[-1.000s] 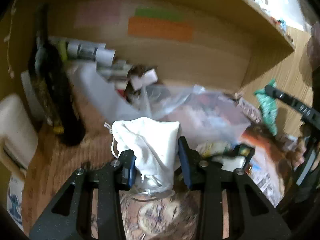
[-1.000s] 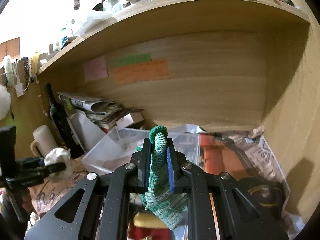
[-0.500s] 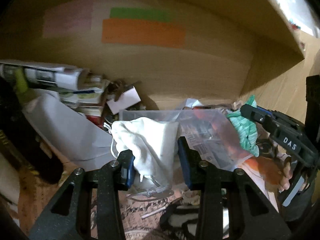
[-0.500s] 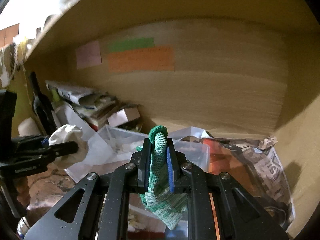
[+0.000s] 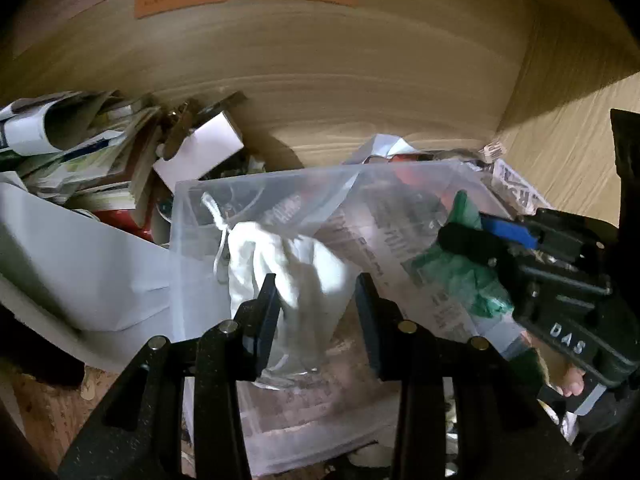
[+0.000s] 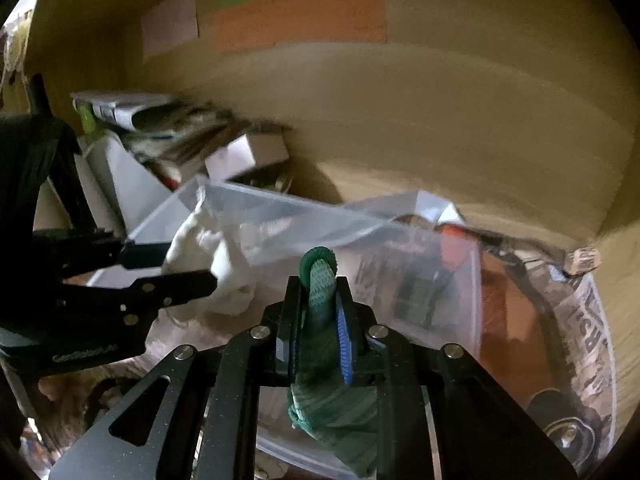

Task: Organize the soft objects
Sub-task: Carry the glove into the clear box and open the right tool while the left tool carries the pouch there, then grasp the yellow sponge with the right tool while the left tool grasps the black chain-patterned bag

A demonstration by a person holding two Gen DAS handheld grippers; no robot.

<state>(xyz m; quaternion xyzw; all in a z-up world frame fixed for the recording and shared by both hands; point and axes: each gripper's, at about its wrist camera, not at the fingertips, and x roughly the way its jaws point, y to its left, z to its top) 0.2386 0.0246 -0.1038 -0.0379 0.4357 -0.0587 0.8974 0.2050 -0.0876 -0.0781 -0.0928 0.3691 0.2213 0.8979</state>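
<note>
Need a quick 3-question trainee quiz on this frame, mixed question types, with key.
1. True or false: the left gripper holds a white cloth pouch.
2. What does the right gripper hold? A) a newspaper B) a green knit glove C) a cardboard box
3. Fill in: both grippers are over the open top of a clear plastic ____.

Key: 1 true; 2 B; 3 bin.

The writing on the orange note [image 6: 300, 16] is blurred, and the green cloth's [image 6: 332, 400] lower end is hidden.
</note>
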